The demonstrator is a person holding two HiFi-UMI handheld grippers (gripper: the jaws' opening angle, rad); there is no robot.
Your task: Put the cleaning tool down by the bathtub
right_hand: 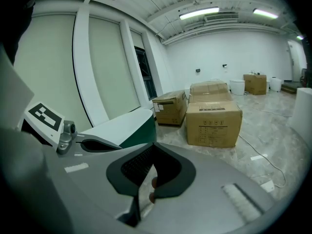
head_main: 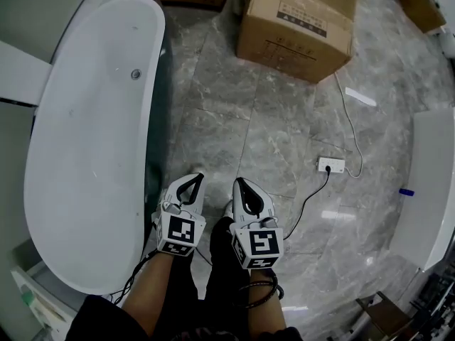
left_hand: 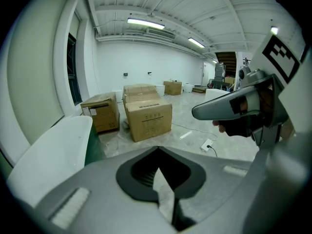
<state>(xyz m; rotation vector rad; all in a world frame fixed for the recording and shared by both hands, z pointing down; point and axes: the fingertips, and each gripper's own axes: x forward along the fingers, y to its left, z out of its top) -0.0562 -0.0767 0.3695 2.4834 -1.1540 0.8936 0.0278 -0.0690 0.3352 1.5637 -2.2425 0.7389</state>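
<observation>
The left gripper [head_main: 190,183] and right gripper [head_main: 242,187] hang side by side over the grey marble floor [head_main: 270,119], just right of the white bathtub [head_main: 92,119]. Both have their jaws pressed together, tips meeting, nothing clamped. A cardboard box [head_main: 298,20] stands farther off, and a white power strip [head_main: 331,165] lies to the right. Which thing is the cleaning tool I cannot tell.

Grey marble floor [head_main: 284,133] — a white bathtub [head_main: 92,141] stands at the left, a cardboard box [head_main: 298,23] beyond, a corded white power strip [head_main: 331,165] at the right.
</observation>
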